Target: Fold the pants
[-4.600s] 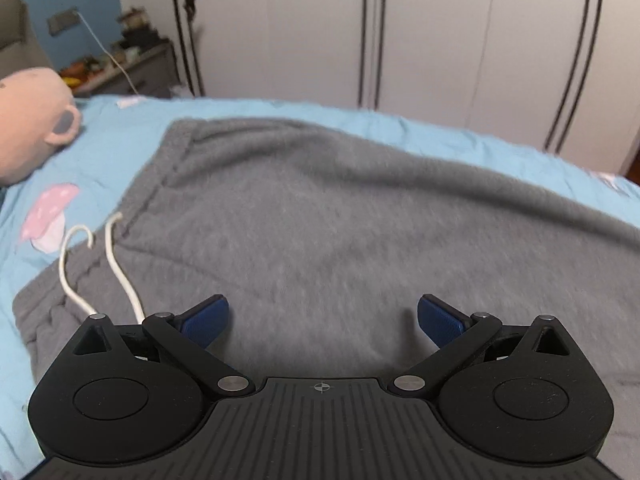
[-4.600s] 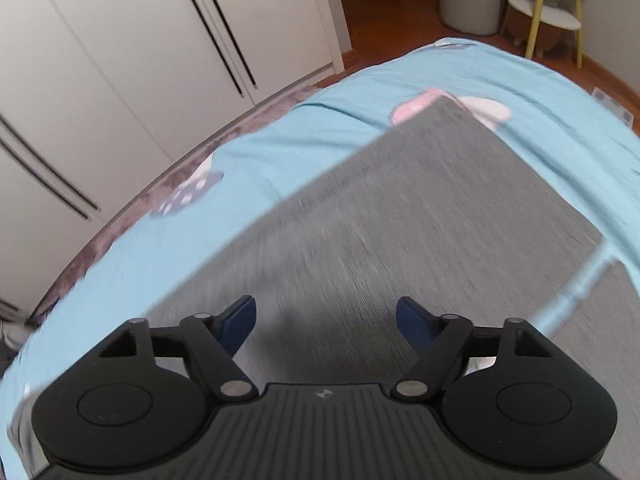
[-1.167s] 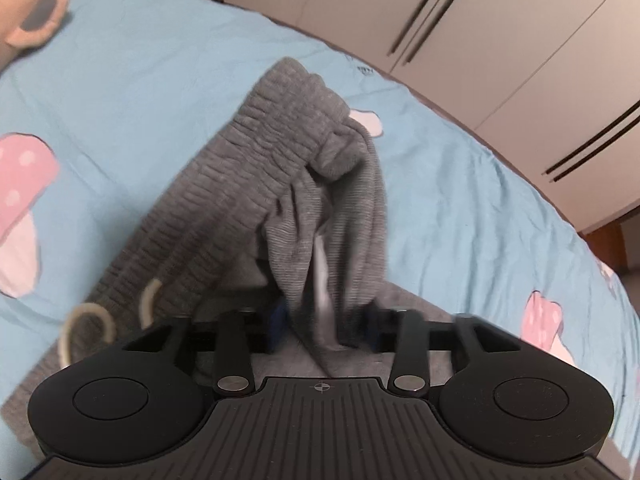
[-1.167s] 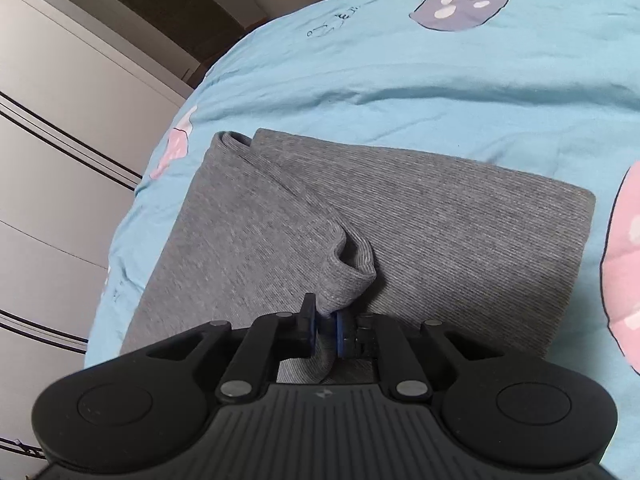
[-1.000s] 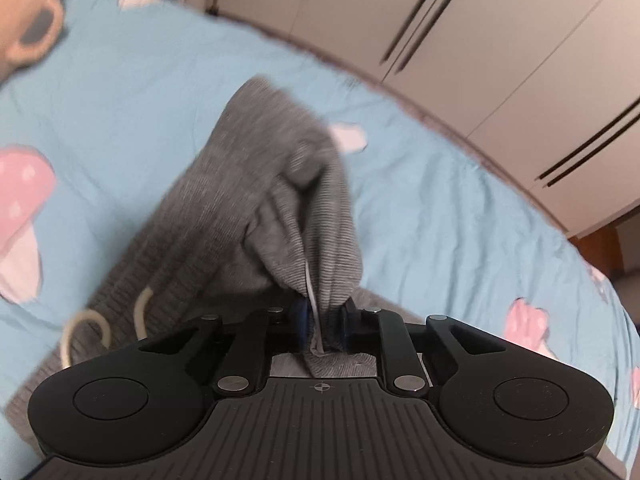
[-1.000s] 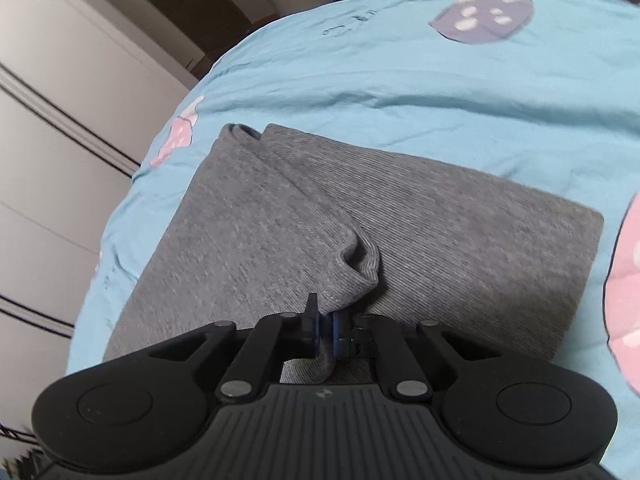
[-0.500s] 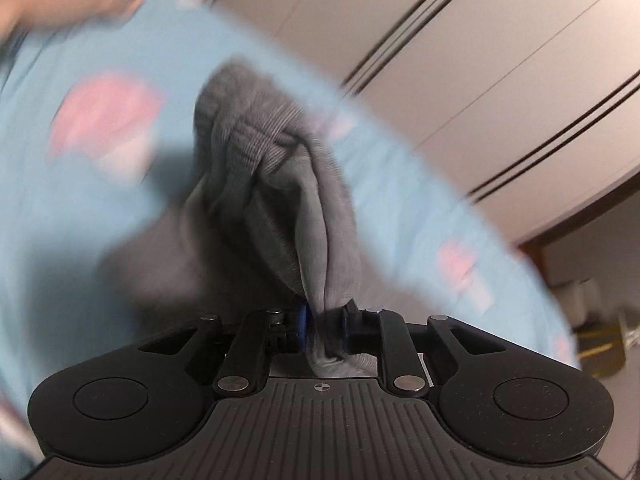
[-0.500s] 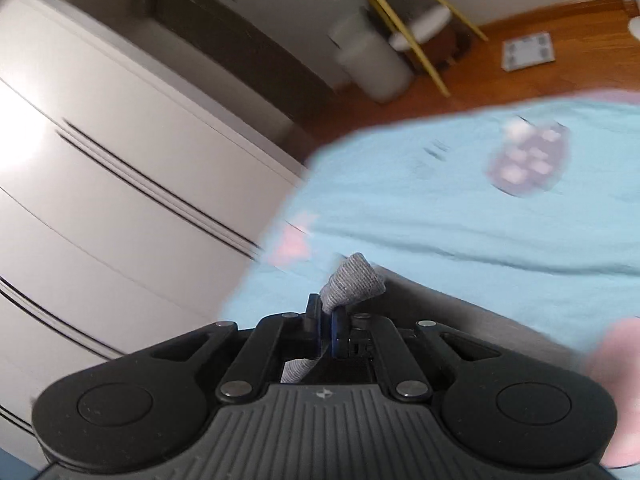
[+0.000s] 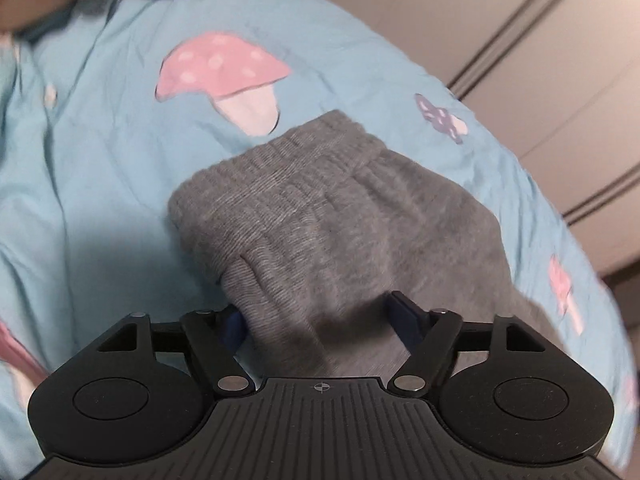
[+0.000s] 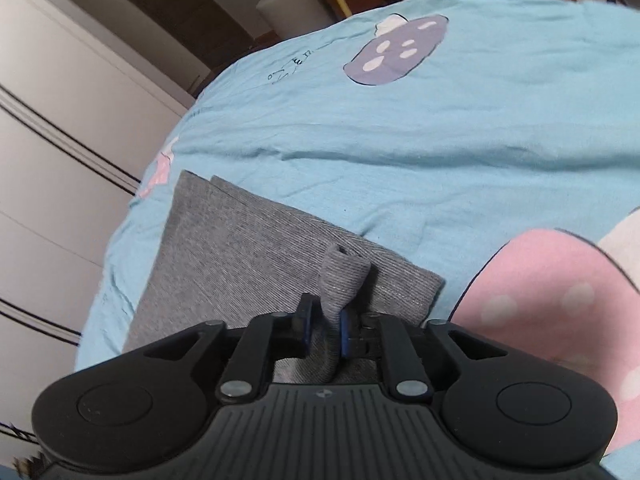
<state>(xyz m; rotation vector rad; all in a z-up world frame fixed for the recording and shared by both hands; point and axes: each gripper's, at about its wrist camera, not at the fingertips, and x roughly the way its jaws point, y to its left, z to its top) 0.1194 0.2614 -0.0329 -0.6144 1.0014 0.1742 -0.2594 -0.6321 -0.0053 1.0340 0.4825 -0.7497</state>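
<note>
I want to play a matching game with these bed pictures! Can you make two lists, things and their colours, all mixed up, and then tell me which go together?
Things:
1. pants
2. bedsheet
3. big mushroom beside the pants' waistband
4. mushroom near the far edge of the bed
5. pads on the left claw

Colours:
A. pink
B. dark blue
C. grey
D. purple
E. light blue

Pairs: 1-C, 2-E, 3-A, 4-D, 5-B
</note>
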